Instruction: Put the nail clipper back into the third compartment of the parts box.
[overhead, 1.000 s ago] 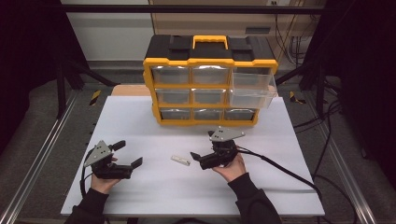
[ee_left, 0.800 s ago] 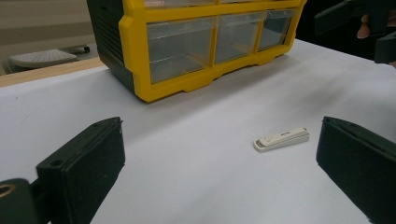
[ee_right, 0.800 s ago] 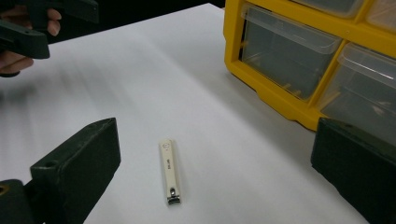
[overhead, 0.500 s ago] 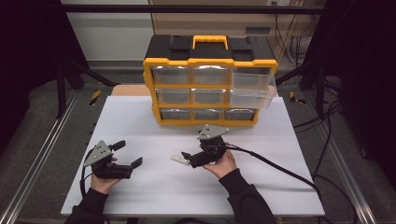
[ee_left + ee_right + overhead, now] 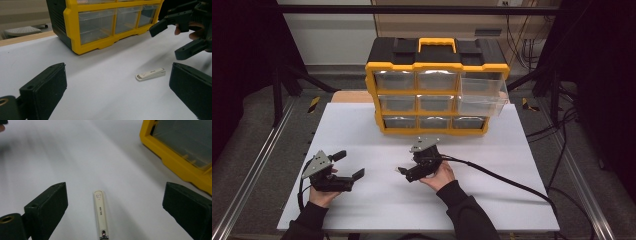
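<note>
Nail clipper [image 5: 101, 215], cream-coloured, lies flat on the white worktop [image 5: 512, 200] between the wide-spread jaws of the right gripper [image 5: 404, 172]. Left gripper [image 5: 357, 176], also wide and empty, rests well apart. Beyond stands a yellow drawer organizer [image 5: 437, 92], one drawer [image 5: 482, 92] pulled out.

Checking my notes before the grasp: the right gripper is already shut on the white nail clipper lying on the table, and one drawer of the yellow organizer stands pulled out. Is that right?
Not quite. The right gripper is open, not shut: in the right gripper view its jaws stand wide apart on either side of the white nail clipper, touching nothing. The clipper does lie on the table, and one drawer of the yellow organizer stands pulled out.
</note>
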A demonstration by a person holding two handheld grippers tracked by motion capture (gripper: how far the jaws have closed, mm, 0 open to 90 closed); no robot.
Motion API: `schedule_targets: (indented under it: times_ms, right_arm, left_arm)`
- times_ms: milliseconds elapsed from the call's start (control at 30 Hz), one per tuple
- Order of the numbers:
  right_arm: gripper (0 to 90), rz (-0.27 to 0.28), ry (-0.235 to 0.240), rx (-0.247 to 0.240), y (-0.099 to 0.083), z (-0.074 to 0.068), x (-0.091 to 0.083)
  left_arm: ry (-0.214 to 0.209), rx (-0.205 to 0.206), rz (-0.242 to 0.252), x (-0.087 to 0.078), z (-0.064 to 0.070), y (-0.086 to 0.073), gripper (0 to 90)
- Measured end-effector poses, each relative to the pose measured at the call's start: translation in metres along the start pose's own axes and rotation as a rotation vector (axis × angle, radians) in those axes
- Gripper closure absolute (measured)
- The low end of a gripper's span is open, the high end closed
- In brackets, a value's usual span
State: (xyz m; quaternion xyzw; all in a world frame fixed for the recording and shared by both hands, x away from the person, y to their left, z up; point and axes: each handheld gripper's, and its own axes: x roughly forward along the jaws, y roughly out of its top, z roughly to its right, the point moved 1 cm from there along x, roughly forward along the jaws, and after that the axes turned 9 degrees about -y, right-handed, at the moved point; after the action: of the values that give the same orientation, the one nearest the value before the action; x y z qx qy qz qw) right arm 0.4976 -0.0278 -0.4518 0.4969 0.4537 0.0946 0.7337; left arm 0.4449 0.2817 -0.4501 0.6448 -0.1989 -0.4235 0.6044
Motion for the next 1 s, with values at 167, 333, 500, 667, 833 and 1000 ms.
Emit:
schedule_targets:
  times_ms: [167, 333, 500, 667, 833, 1000]
  right_arm:
    - [10.5, -0.041, 0.009, -0.002, -0.008, -0.003, 0.011]
    - [17.7, -0.071, 0.030, 0.006, -0.013, -0.004, 0.018]
    - [25.3, -0.108, 0.048, 0.006, -0.017, -0.005, 0.026]
    - [33.4, -0.129, 0.065, -0.002, -0.018, -0.006, 0.029]
    - [45.8, -0.159, 0.082, -0.021, -0.020, -0.006, 0.032]
    - [56.7, -0.172, 0.085, -0.034, -0.022, -0.008, 0.033]
  left_arm:
    - [0.000, 0.000, -0.001, 0.000, 0.000, 0.000, 1.3]
    - [0.000, 0.000, -0.003, 0.000, 0.000, 0.000, 1.3]
    - [-0.001, 0.001, -0.005, 0.001, 0.000, 0.000, 1.3]
    - [-0.002, 0.000, -0.007, 0.001, 0.000, 0.000, 1.4]
    - [-0.002, 0.000, -0.008, 0.001, 0.000, 0.000, 1.5]
    - [-0.002, 0.000, -0.009, 0.001, 0.000, 0.000, 1.5]
